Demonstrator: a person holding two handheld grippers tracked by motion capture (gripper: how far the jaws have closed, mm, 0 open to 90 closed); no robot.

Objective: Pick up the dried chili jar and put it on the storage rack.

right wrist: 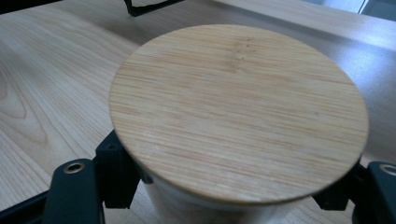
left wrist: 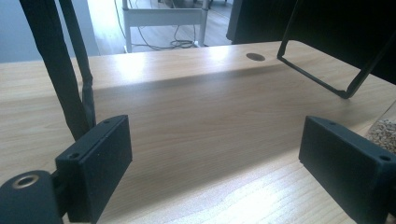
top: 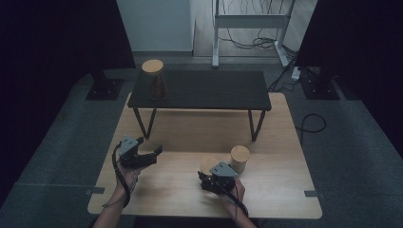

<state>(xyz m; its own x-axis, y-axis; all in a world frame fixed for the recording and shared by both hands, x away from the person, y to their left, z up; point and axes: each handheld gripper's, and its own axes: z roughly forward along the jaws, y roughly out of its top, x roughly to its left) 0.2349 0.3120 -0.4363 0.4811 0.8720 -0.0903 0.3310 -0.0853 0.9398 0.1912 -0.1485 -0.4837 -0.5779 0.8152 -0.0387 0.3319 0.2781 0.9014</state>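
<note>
Right gripper (top: 213, 176) has its jaws pinching a jar (right wrist: 196, 205) just under its bamboo lid (right wrist: 238, 112), low on the glass body, probably so the lid can't pop off when it's lifted. The jar sits on the tabletop (top: 166, 190) near the front edge, with a second lidded jar (top: 239, 158) just beside it. A third jar (top: 154, 80) is already up on the black bench (top: 214, 89) (likely where this one's headed). Left gripper (top: 153, 153) hangs off to the side, jaws spread with nothing between them.
</note>
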